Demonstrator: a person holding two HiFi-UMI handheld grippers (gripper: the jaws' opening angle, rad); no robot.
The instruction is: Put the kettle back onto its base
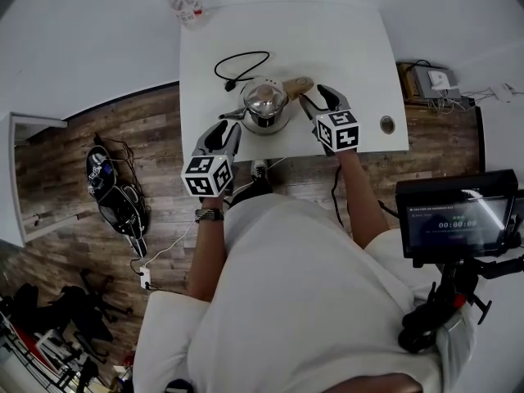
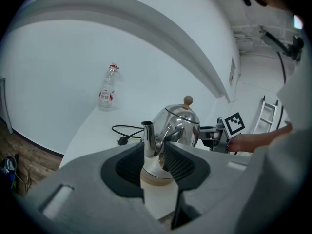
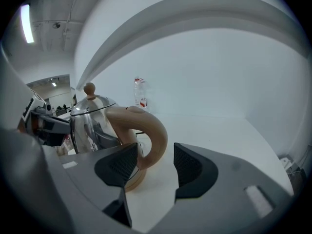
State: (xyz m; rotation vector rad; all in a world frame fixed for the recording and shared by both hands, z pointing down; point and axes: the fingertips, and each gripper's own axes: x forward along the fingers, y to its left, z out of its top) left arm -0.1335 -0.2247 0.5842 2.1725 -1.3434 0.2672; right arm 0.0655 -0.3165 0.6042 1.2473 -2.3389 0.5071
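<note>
Shiny silver metal caught my eye: the kettle (image 1: 265, 103) stood upright on the white table (image 1: 344, 47), toward its near side. It sat on its tan base (image 2: 157, 177), and to me it looked flat and snug there, so the job seemed about done.

The left gripper (image 1: 225, 133) was just left of the kettle, its jaws wide apart and holding nothing. The spout (image 2: 147, 138) lined up with the gap, but the pads did not press on it. The right gripper (image 1: 319, 98) was on the other side, jaws wide apart too, with the tan handle (image 1: 296, 86) just in front of them and not gripped.

What could go wrong? Both grippers were very close. If one swung sideways, a jaw could bump the spout or hook the handle and push the kettle crooked on its base, or tip it. The black cord (image 1: 241, 65) lay loose on the far side and could snag too.
</note>
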